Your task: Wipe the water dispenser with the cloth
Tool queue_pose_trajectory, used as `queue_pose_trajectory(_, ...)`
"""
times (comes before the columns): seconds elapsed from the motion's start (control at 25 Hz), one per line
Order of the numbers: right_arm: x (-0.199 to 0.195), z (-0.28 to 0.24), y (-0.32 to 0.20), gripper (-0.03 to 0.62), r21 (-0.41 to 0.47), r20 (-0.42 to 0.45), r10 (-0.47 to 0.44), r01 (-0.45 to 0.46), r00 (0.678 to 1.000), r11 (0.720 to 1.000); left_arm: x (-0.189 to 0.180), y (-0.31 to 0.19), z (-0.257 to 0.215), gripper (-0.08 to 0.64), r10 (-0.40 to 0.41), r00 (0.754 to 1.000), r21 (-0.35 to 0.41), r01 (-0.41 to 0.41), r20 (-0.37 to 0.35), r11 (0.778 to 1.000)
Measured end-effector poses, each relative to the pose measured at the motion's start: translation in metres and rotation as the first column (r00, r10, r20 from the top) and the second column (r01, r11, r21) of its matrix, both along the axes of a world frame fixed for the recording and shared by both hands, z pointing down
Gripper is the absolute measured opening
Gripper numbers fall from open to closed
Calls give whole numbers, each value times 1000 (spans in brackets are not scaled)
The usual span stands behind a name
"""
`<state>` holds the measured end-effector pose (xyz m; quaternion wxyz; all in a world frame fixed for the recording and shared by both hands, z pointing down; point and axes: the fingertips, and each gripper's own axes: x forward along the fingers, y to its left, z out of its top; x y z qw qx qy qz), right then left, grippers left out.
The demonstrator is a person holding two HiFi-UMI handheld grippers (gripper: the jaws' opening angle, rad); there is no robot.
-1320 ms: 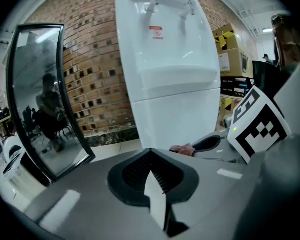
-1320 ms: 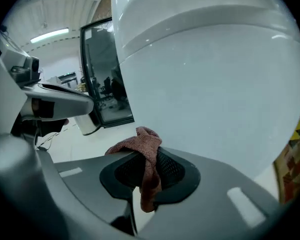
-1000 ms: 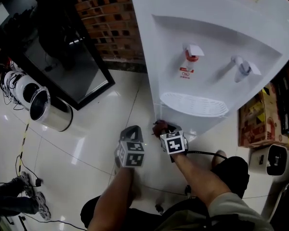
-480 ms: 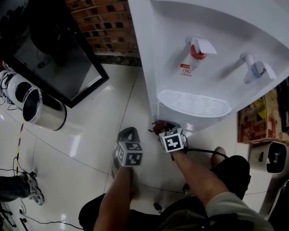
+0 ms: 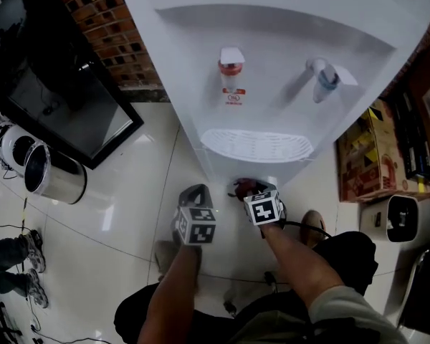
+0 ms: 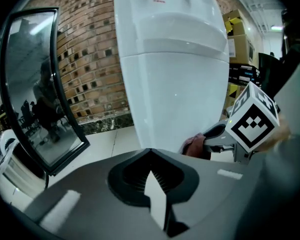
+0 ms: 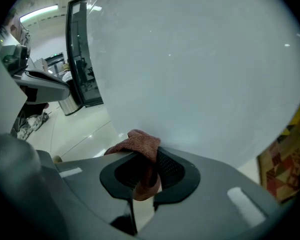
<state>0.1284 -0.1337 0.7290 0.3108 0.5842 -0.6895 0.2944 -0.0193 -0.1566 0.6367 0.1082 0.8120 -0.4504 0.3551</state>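
Clamping a bunched reddish-brown cloth (image 7: 137, 143) between its jaws, the right gripper (image 7: 142, 176) is holding the fabric against the white lower front of the water dispenser (image 7: 190, 74). The cloth is sticking out past the jaw tips toward the cabinet. From the head view, the same gripper (image 5: 247, 190) is sitting just below the dispenser's grated drip tray (image 5: 254, 145), with the cloth (image 5: 244, 186) showing as a dark red patch at the foot of the machine.

The left gripper (image 6: 152, 184) is hanging just beside it, jaws drawn together on nothing, and is pointing at the dispenser's lower cabinet (image 6: 175, 84). Its camera is catching the cloth (image 6: 194, 145) at the right gripper's tip. In the head view, the left gripper (image 5: 196, 192) is standing apart from the dispenser, over pale glossy floor tiles (image 5: 129, 206).

Higher on the machine, a red tap (image 5: 231, 63) and a blue tap (image 5: 326, 77) are jutting out above the tray. A black-framed mirror (image 5: 72, 113) is leaning against a brick wall (image 5: 107, 27) to the left, with a steel bin (image 5: 50, 174) near it and cardboard boxes (image 5: 362, 156) to the right.
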Motion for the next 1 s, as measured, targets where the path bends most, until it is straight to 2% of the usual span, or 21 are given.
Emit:
queue_pose_trajectory(0.28, 97, 4, 43, 71, 9, -40, 198, -198, 979, 980, 75, 32, -9, 0, 124, 990, -3, -124, -61, 992)
queue_pose_trajectory(0.48, 136, -4, 52, 71, 36, -26, 277, -276, 961, 961, 121, 50, -11, 0, 198, 976, -3, -199, -91, 980)
queue_pose_trajectory(0.72, 145, -4, 52, 71, 40, -17, 263, -262, 965, 964, 150, 61, -13, 0, 244, 963, -6, -246, -119, 969)
queue_pose_trajectory(1.0, 147, -10, 51, 71, 39, -15, 234, -233, 972, 972, 141, 62, -16, 0, 215, 970, -15, -218, -109, 976)
